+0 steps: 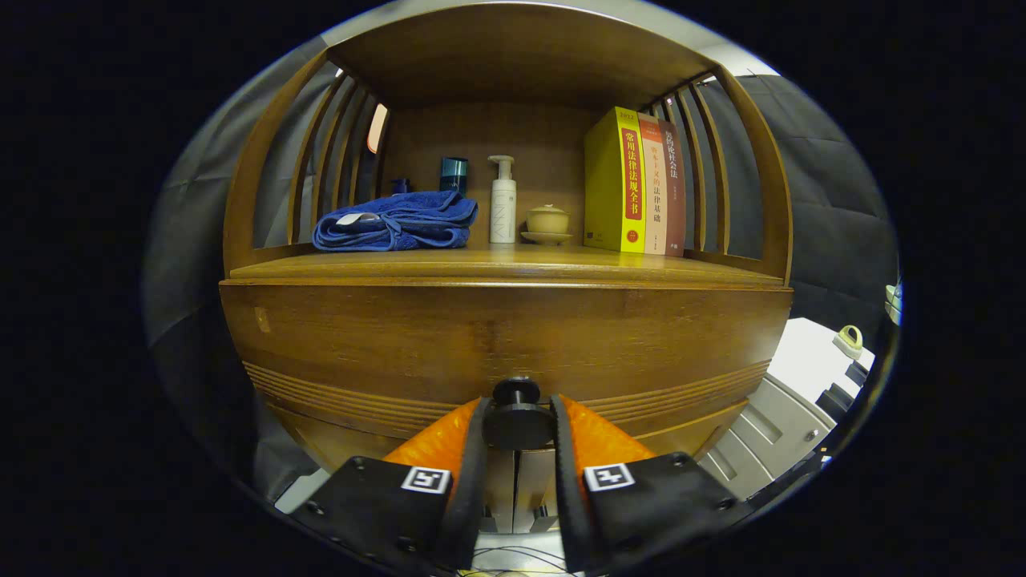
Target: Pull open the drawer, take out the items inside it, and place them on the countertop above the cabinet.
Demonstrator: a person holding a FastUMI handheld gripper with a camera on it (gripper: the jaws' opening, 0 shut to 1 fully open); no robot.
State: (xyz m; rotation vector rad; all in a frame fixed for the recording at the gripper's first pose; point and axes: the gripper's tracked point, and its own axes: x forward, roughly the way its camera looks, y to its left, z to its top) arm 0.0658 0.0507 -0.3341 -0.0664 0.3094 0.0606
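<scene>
Here the fingers (518, 417) are drawn in on the dark round knob (517, 423) of the drawer (505, 340), one finger pressing each side of it, so the knob sits clamped between them. The drawer front, a wide wooden panel with grooved lines along its lower part, looks flush with the cabinet, with no gap showing along its top edge. Just above it, at 12 o'clock from the knob, runs the desk (513, 268), a wooden top with slatted sides. On it, at about 11 o'clock, lies a folded blue towel (397, 222); behind the towel stands a dark teal jar (454, 174). Near 12 o'clock is a white pump bottle (502, 200), and just beside it a small lidded cup on a saucer (547, 223). At 1 o'clock three books (637, 183) stand upright, touching one another.
</scene>
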